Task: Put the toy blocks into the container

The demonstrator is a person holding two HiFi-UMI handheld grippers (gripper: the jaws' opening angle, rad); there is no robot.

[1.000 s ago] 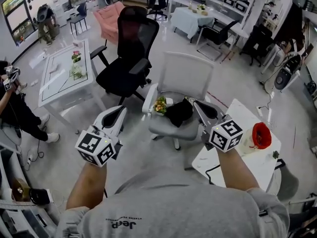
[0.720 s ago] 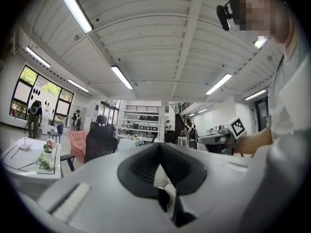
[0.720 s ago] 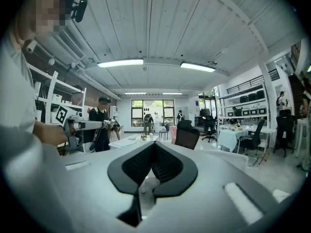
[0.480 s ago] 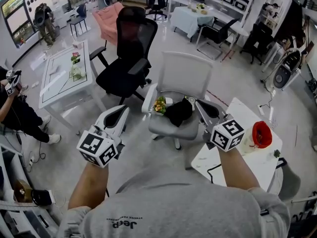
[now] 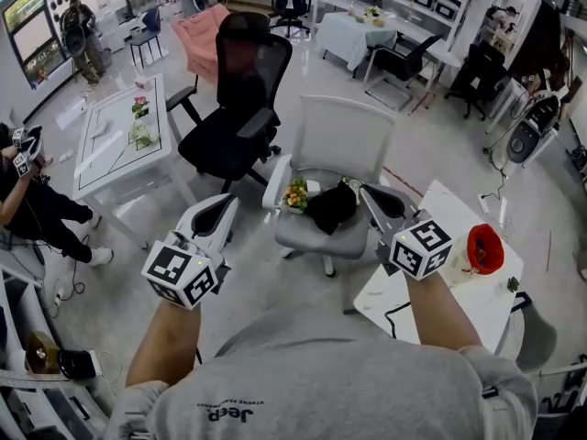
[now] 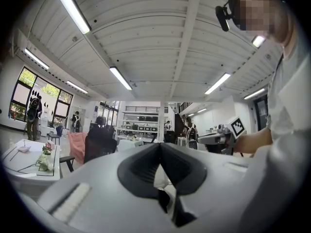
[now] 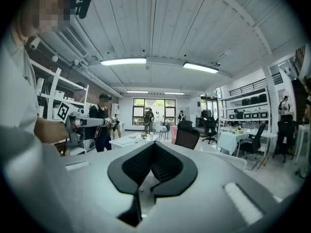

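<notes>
Two grippers, left gripper (image 5: 223,207) and right gripper (image 5: 364,193): jaws closed, empty. Ribbed black pads (image 7: 138,166) meeting at the tips show only in gripper views. Head view alone shows toy blocks (image 5: 295,193), a multicoloured heap on the white office chair (image 5: 307,236) seat, touching the black container (image 5: 330,207).
</notes>
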